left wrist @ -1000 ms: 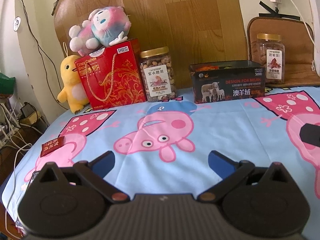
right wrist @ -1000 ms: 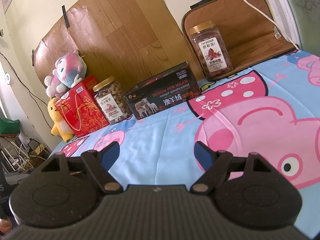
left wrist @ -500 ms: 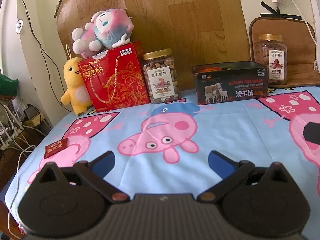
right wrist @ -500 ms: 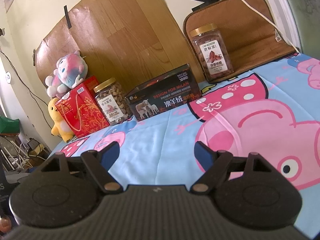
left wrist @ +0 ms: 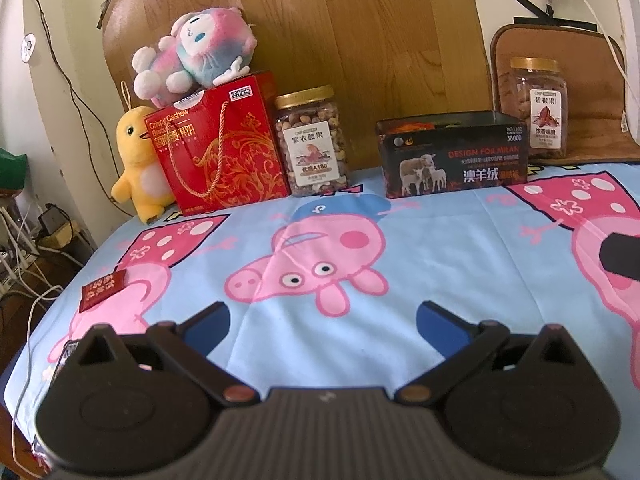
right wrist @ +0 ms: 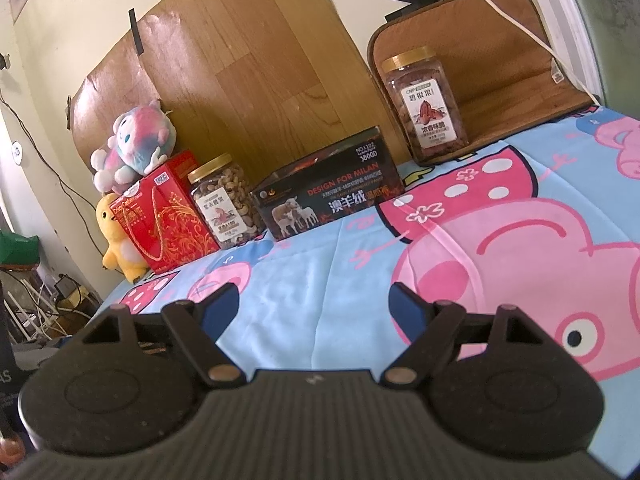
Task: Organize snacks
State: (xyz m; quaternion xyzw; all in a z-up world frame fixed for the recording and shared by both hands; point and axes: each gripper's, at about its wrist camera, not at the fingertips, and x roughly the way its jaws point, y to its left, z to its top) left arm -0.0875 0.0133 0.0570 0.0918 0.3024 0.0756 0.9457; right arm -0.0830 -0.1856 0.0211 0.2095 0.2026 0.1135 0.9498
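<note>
Both tongs hover low over a worktop covered with a light-blue cartoon-pig cloth (left wrist: pixel 460 248), and both stand spread with nothing between their blue fingertips. The left tongs (left wrist: pixel 322 322) point toward the middle of the cloth; the right tongs (right wrist: pixel 314 306) point over the cloth toward the back row.

Taking the black tin (left wrist: pixel 452 156) with sheep on its front as the landmark, the snacks line up along the back edge of the worktop, against a wooden board (left wrist: pixel 360 40) leaning on the wall. The tin stands open at the top, with something orange showing inside. Just to its left is a clear jar of mixed nuts (left wrist: pixel 312 144) with a gold lid, upright. Further left of the tin, touching or nearly touching that jar, stands a red gift box (left wrist: pixel 220 144) with a gold cord handle. A pink-and-blue plush toy (left wrist: pixel 196 56) lies on top of the red box, and a yellow plush duck (left wrist: pixel 138 164) stands at the box's far side from the tin. To the right of the tin and a little behind it, a second gold-lidded jar of brown nuts (left wrist: pixel 534 108) stands upright on a brown mat (left wrist: pixel 592 80) that bends up against the wall.

Well in front of the tin and far to its left, near the cloth's edge, a small dark-red packet (left wrist: pixel 102 290) lies flat, close to the left tongs.
</note>
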